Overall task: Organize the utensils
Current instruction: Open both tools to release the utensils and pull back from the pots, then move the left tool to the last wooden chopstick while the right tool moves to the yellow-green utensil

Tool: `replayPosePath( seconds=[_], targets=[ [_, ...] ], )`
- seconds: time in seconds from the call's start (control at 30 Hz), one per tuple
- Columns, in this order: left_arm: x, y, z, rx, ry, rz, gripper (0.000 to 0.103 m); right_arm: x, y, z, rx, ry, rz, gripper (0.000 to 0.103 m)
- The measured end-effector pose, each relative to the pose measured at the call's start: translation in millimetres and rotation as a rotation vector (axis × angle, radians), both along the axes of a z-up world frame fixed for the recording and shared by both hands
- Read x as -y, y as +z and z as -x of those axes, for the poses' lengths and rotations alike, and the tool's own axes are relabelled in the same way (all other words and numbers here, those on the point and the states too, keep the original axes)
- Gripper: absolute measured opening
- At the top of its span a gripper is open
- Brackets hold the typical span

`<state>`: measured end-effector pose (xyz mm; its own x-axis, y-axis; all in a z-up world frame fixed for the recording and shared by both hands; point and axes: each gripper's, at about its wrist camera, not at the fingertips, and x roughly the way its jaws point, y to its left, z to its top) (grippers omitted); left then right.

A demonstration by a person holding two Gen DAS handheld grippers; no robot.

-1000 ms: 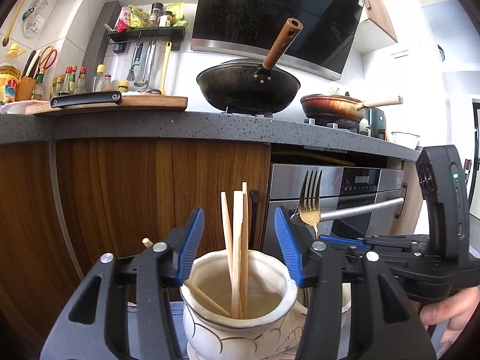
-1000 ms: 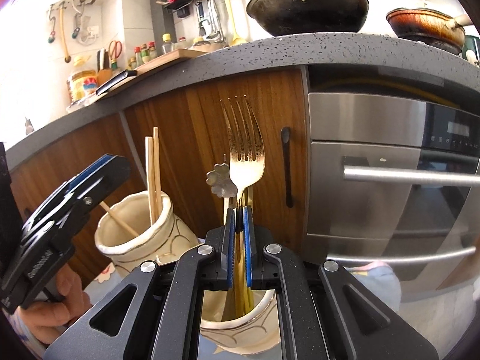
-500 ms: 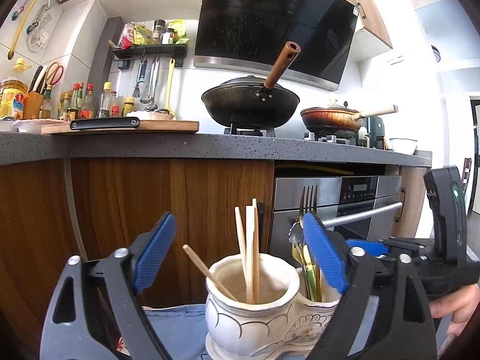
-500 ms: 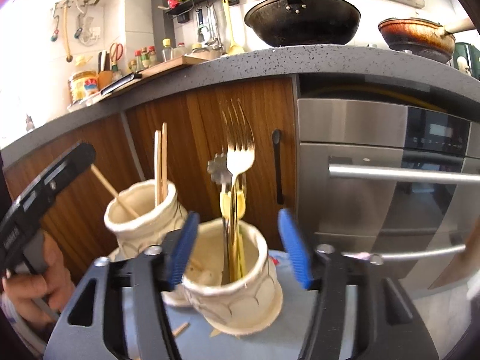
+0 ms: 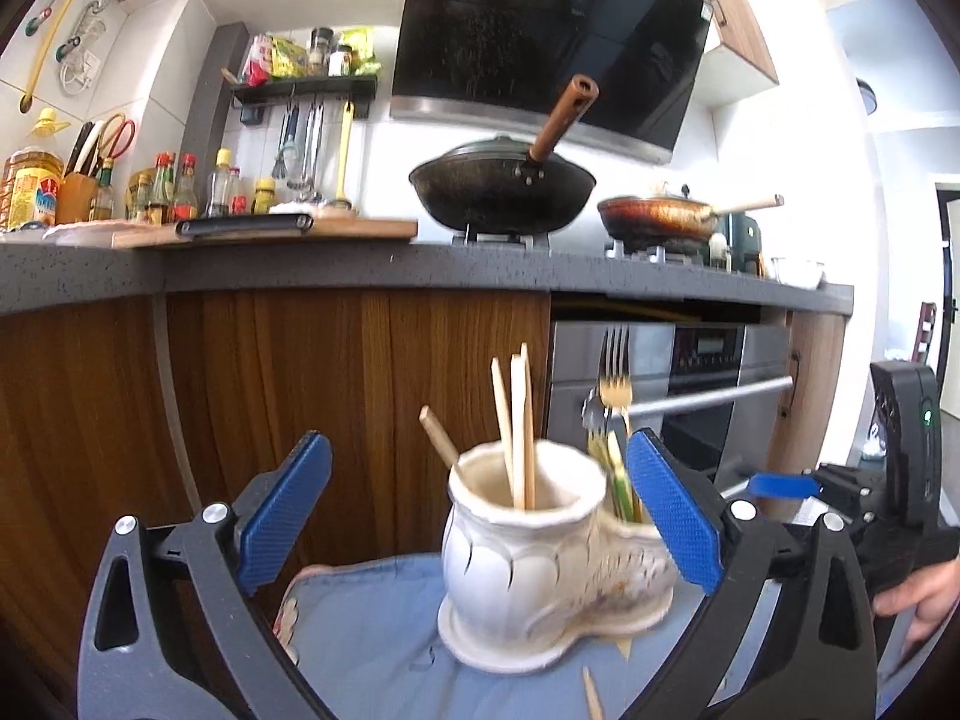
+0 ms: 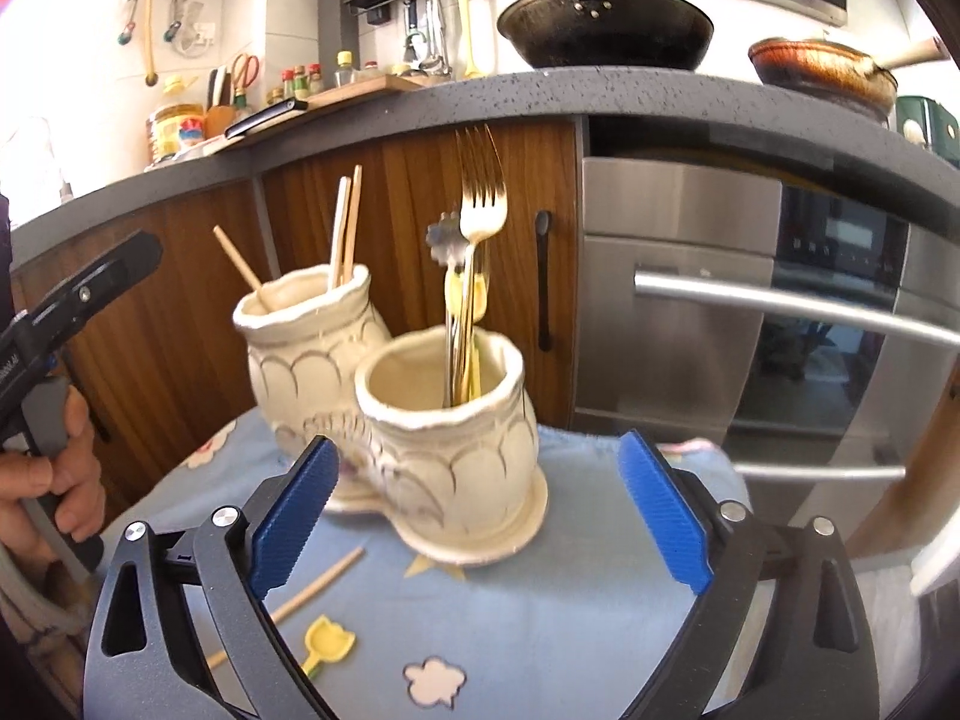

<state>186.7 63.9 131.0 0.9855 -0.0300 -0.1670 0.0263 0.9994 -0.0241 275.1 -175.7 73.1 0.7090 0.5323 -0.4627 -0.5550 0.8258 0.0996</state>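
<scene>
The right gripper [image 6: 474, 522] stands wide, its jaws having just spread apart, with nothing pressed between the blue pads; the near pot of the cream holder [image 6: 447, 438] sits low in the frame centre, free of them. A gold fork [image 6: 480, 210] and other cutlery stand upright in that pot. The left gripper [image 5: 480, 507] has likewise just released, its pads apart on either side of the holder's other pot, where chopsticks [image 5: 516, 420] stand. The holder rests on a pale blue cloth [image 6: 540, 618] with cloud patterns; a loose chopstick [image 6: 312, 588] and a small yellow utensil [image 6: 327, 639] lie at lower left. Behind are wood cabinet doors [image 5: 300, 396], a steel oven [image 6: 750, 300] at right, and a grey countertop [image 5: 360, 267] bearing a black wok [image 5: 504, 189].
</scene>
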Motion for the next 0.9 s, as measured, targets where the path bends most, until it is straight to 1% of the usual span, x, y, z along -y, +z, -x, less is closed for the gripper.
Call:
replayPosePath(
  seconds=[0.17,0.43,0.53,0.63,0.9],
  targets=[
    [-4.0,-17.2,5.6,-0.098,-0.016,0.019,0.097,8.1,-12.9,7.4,-0.042,-0.009,-0.005,0.095],
    [10.9,-49.6,11.1,-0.24,-0.034,-0.028,0.097,18.3,-28.2,21.6,-0.108,-0.019,-0.01,0.097],
    [15.2,-61.4,13.4,-0.293,-0.048,-0.027,0.097,19.8,-32.4,26.3,-0.126,-0.02,-0.006,0.097],
    [19.7,-69.8,14.5,-0.332,-0.06,-0.03,0.097,21.1,-37.0,31.9,-0.145,-0.017,-0.004,0.097],
    [37.1,-90.7,17.4,-0.441,-0.094,-0.087,0.097,18.9,-42.9,39.0,-0.171,0.004,0.008,0.097]
  ],
)
